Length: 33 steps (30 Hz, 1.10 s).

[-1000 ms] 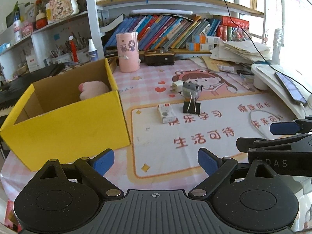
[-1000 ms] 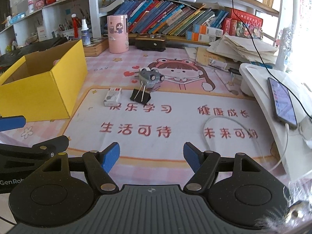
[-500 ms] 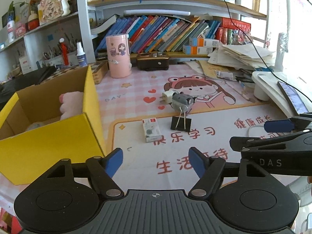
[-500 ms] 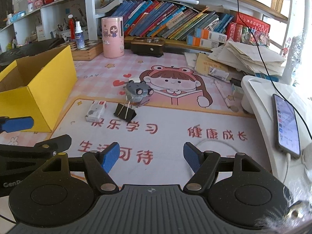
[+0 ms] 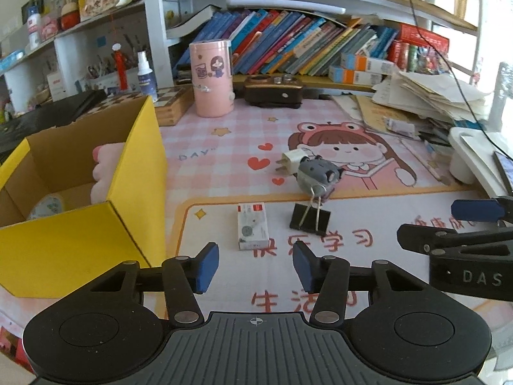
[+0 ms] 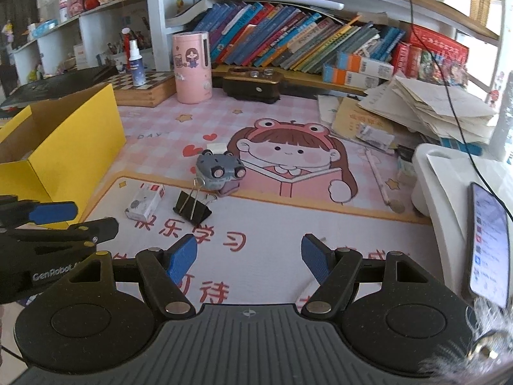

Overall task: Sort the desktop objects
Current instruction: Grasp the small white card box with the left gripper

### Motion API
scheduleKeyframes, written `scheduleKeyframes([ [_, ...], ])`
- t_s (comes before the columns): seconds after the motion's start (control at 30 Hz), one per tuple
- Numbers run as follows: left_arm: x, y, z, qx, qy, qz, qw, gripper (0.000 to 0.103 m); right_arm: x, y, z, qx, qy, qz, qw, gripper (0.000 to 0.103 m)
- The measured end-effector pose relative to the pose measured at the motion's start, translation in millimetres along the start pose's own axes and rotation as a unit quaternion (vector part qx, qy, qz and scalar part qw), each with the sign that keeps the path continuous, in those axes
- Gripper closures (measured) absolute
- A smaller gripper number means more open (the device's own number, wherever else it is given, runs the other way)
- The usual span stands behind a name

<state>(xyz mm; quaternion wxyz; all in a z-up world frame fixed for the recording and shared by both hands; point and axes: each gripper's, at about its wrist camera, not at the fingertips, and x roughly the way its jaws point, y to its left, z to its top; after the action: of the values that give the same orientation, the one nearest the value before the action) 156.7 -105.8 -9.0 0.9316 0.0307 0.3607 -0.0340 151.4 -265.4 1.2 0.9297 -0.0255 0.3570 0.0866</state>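
Note:
On the pink desk mat lie a small white box (image 5: 253,226) (image 6: 145,201), a black binder clip (image 5: 310,218) (image 6: 192,209), a grey toy car (image 5: 318,173) (image 6: 220,169) and a white plug (image 5: 293,161). My left gripper (image 5: 255,266) hovers just short of the white box; its jaws are closing with nothing between them. My right gripper (image 6: 248,258) stays open and empty over the mat's red lettering, to the right of the clip. The yellow cardboard box (image 5: 96,224) (image 6: 61,147) on the left holds a pink plush (image 5: 104,166) and a roll of tape (image 5: 46,207).
A pink cylinder (image 5: 211,78), a dark case (image 5: 272,91) and a row of books (image 5: 304,48) line the back. Loose papers (image 6: 433,106) pile at the right. A phone (image 6: 489,243) on a cable rests on a white stand at the right edge.
Both grippers moved across the mat so the small objects sit nearer and more central. The left jaws narrowed markedly. The right jaws kept their width.

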Motion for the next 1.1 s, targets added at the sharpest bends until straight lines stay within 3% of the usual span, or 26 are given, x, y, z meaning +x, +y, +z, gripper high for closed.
scheduleKeyframes([
  [0.37,38.8,-3.2,14.7,-0.024,0.027,0.028,0.9989,0.054,25.5,-12.0,15.1,-0.025,0.01,0.041,0.999,0.033],
  [0.43,48.6,-3.3,17.1,-0.028,0.034,0.026,0.9987,0.063,29.5,-11.8,16.2,-0.034,0.014,0.047,0.998,0.033],
  [0.67,77.7,-3.5,22.4,-0.037,0.057,0.037,0.997,0.064,40.7,-13.4,18.8,-0.057,0.022,0.066,0.996,0.034],
  [0.83,89.9,-2.6,22.4,-0.042,0.072,0.031,0.996,0.064,47.9,-14.8,20.8,-0.066,0.029,0.075,0.995,0.035],
  [0.97,91.9,-4.5,21.1,-0.038,0.068,0.026,0.9967,0.075,53.7,-14.1,22.2,-0.073,0.035,0.082,0.993,0.035],
  [1.1,87.1,-0.4,24.4,-0.054,0.072,0.009,0.9959,0.075,57.7,-12.5,24.1,-0.075,0.038,0.088,0.993,0.035],
])
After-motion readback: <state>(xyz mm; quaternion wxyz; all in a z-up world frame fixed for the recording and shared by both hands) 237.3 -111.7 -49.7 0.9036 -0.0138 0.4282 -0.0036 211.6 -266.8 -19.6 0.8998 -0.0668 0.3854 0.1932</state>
